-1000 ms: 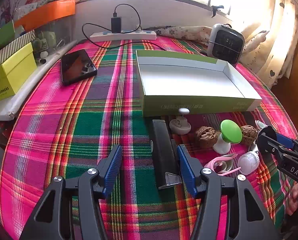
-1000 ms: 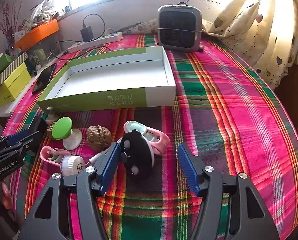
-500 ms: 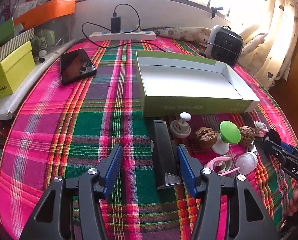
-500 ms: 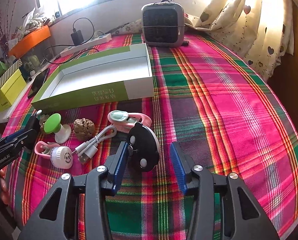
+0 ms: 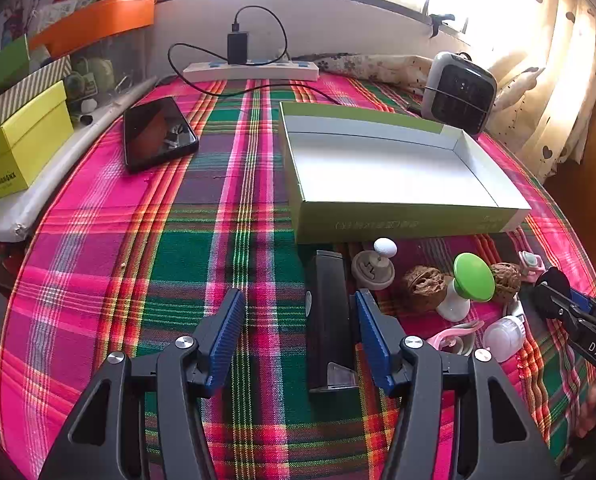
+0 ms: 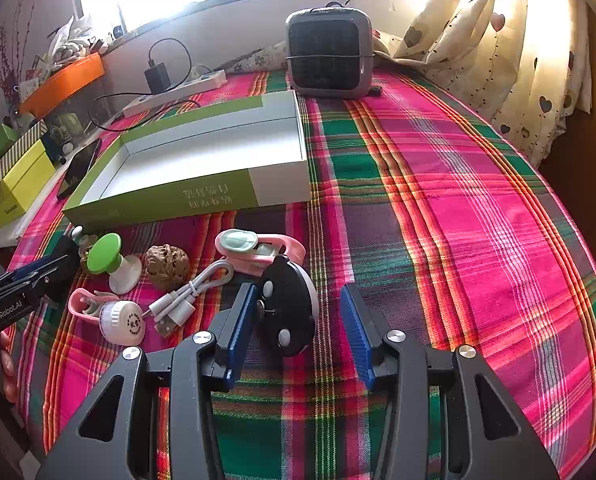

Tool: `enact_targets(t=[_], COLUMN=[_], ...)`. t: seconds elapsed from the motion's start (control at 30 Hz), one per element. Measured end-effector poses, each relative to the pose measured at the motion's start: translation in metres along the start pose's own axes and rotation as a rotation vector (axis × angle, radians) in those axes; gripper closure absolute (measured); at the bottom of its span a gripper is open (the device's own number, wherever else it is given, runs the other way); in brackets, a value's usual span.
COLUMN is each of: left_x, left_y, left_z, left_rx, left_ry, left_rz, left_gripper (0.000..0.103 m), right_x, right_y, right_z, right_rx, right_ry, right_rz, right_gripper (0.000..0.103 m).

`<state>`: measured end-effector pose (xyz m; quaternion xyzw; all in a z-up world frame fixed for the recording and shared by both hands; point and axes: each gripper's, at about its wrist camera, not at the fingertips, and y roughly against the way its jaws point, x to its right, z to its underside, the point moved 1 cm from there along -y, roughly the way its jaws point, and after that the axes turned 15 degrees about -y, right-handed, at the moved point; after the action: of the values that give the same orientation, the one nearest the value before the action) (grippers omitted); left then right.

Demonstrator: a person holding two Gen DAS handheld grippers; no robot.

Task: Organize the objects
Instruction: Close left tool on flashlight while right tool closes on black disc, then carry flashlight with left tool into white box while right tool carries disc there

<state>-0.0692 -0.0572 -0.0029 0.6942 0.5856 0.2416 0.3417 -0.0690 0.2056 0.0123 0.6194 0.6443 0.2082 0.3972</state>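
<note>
Right hand-held gripper (image 6: 294,320) released, straddling round black plastic gadget (image 6: 292,310) on plaid bench (image 6: 437,220). Centre it before clenching; shallow green-and-white cardboard tray (image 6: 170,200) waits at 11 o'clock. Left hand-held gripper (image 5: 296,334) released.

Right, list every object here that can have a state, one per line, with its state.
Left gripper: open, empty.
Right gripper: open, black round device between its fingers, not clamped.
Green-and-white box: open, nothing inside.
Phone: screen dark, lying flat.
Charger: plugged into the power strip.
White USB cable: unplugged, looped on the cloth.
Black bar-shaped device: lying flat.
</note>
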Motion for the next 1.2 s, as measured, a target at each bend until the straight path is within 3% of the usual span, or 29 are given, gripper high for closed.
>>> enact_targets(t=[0.13, 0.2, 0.33, 0.4, 0.53, 1.2], left_x=[0.0005, -0.0001, -0.0010, -0.0010, 0.0034, 0.0052], left_y=[-0.0002, -0.0003, -0.0013, -0.0008, -0.0011, -0.0009], left_z=[0.0000, -0.0002, -0.0003, 0.0003, 0.0006, 0.0007], left_rx=[-0.001, 0.000, -0.002, -0.001, -0.002, -0.003], left_ry=[0.000, -0.002, -0.002, -0.006, -0.025, -0.027], left_rz=[-0.001, -0.007, -0.019, -0.025, -0.018, -0.020], left_gripper=[0.049, 0.055, 0.059, 0.071, 0.081, 0.081], right_x=[0.0007, 0.0016, 0.0038, 0.0046, 0.0051, 0.0023], right_y=[0.0002, 0.0003, 0.0010, 0.0010, 0.0011, 0.0020], right_z=[0.0006, 0.0003, -0.0003, -0.0003, -0.0002, 0.0022], right_rx=[0.002, 0.003, 0.007, 0.008, 0.009, 0.002], right_ry=[-0.002, -0.005, -0.014, -0.015, -0.015, -0.010], right_rz=[-0.005, -0.006, -0.003, -0.002, -0.005, -0.022], right_gripper=[0.059, 0.060, 0.068, 0.072, 0.073, 0.073])
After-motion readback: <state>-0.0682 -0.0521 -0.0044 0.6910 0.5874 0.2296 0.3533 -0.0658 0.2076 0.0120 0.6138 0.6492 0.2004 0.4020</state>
